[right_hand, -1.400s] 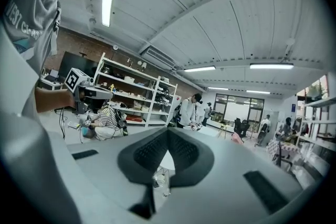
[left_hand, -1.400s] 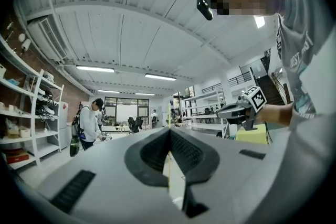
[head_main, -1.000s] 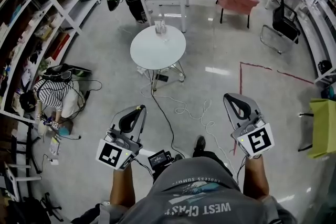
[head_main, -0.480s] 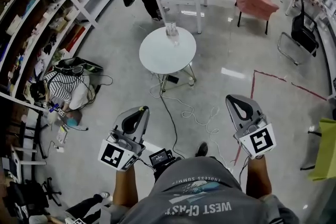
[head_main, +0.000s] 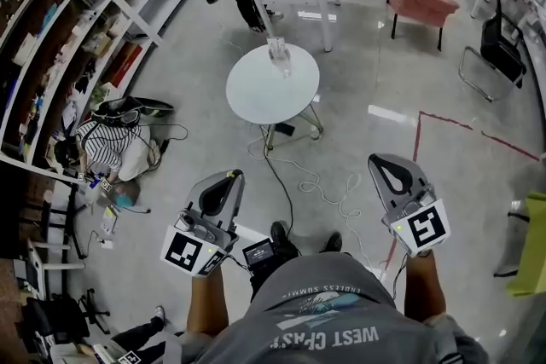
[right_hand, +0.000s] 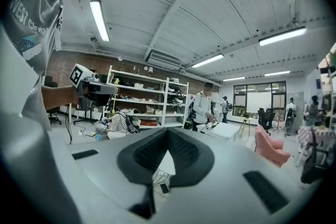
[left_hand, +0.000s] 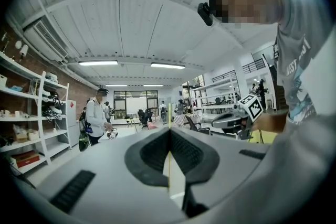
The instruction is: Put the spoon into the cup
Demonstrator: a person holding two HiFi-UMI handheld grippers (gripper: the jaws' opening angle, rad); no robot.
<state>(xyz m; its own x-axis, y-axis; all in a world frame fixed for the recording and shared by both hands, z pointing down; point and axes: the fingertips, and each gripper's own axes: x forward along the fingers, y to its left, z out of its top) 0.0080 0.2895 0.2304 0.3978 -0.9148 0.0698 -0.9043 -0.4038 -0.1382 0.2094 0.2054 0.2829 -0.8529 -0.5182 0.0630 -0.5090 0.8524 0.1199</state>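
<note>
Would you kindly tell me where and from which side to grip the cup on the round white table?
I would grip the cup across its side wall, jaws level, coming from the near side: it stands upright by the far edge of the round table, with bare tabletop before it.

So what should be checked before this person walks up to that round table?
1. Left gripper empty, jaws together: ok.
2. Right gripper empty, jaws together: ok.
3. Cup on the round table: ok.
4. Spoon spotted: cannot tell, too small to make out from here.
5. Table within reach: not ok, it stands well ahead.
6. Path clear: not ok, cables lie on the floor in between.
</note>
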